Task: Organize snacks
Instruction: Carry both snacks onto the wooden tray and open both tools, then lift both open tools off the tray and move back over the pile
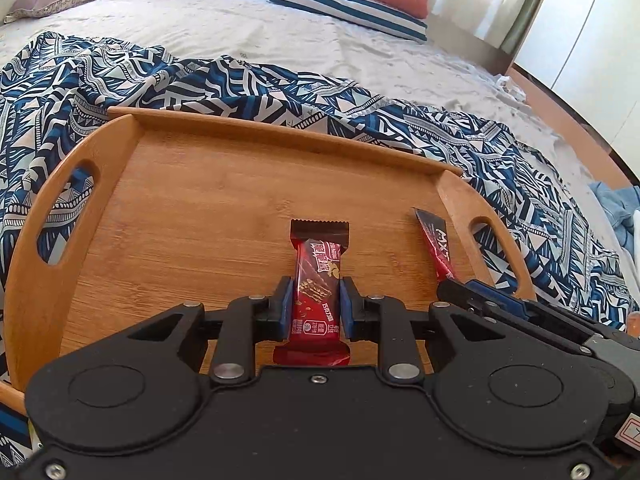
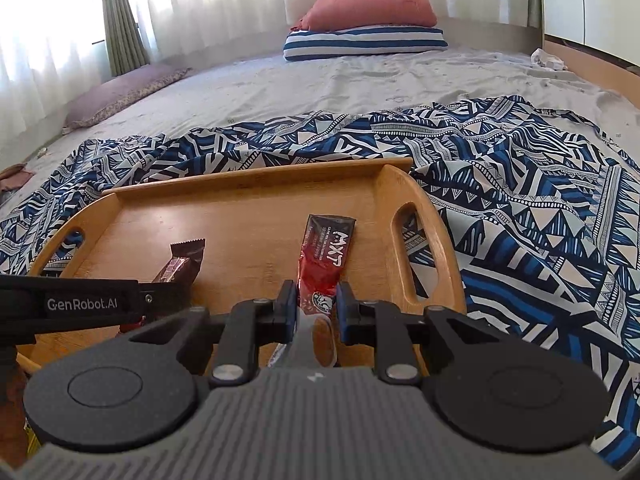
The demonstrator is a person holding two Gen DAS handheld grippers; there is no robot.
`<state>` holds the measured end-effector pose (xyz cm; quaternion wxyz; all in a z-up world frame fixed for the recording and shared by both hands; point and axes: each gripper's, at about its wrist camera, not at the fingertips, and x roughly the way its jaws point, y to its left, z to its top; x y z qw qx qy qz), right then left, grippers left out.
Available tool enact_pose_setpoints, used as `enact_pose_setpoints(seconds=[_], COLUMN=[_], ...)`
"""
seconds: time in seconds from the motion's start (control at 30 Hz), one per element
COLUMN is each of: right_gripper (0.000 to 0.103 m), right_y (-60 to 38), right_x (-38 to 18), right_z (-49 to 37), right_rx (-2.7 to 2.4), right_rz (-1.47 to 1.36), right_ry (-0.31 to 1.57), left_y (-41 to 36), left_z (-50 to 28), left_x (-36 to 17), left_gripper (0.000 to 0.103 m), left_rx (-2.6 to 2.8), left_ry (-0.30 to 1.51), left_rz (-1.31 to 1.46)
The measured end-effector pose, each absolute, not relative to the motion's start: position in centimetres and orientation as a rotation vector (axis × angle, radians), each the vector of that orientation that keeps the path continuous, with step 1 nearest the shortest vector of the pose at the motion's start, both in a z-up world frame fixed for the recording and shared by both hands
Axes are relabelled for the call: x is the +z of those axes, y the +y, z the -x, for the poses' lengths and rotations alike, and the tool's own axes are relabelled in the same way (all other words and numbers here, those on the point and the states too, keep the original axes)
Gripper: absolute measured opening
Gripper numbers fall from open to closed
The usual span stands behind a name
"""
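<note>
Snacks sit clamped between both jaws over the tray [image 1: 240, 184]: left gripper [image 1: 316, 304] pinches a wafer bar [image 1: 316, 276], right gripper [image 2: 316, 308] a sachet [image 2: 326, 260].

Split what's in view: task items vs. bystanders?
Task items:
- left gripper, shut on the red chocolate bar
- right gripper, shut on the MXT snack stick
- wooden tray under both snacks

Bystanders:
- patterned blue cloth
- striped pillow
- red pillow
- mauve pillow
</note>
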<state>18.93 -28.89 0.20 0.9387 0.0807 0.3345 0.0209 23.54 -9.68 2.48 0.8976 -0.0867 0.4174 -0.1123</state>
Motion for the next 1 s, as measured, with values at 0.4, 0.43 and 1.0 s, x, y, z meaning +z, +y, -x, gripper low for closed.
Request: enact_pose_setpoints(seconds=[0.4,0.43,1.0], right_gripper=[0.029,0.03,0.06], right_y=[-28.6,-28.6,-28.3], right_x=[0.0,0.0,2.8], right_z=[-19.1,-19.1,-16.6], right_rx=[0.048,0.048,0.057], right_rz=[-0.152,-0.153,-0.129], right_ry=[0.687,0.688,0.635], left_y=[-9.9,-9.9,-8.5], left_z=[-23.5,-23.5,-20.6], left_x=[2.5,2.5,5.5], left_gripper=[0.023,0.023,0.061], left_rx=[-0.228,-0.226,-0.245], left_ry=[0.861,0.862,0.808], left_rz=[0.154,0.148,0.115])
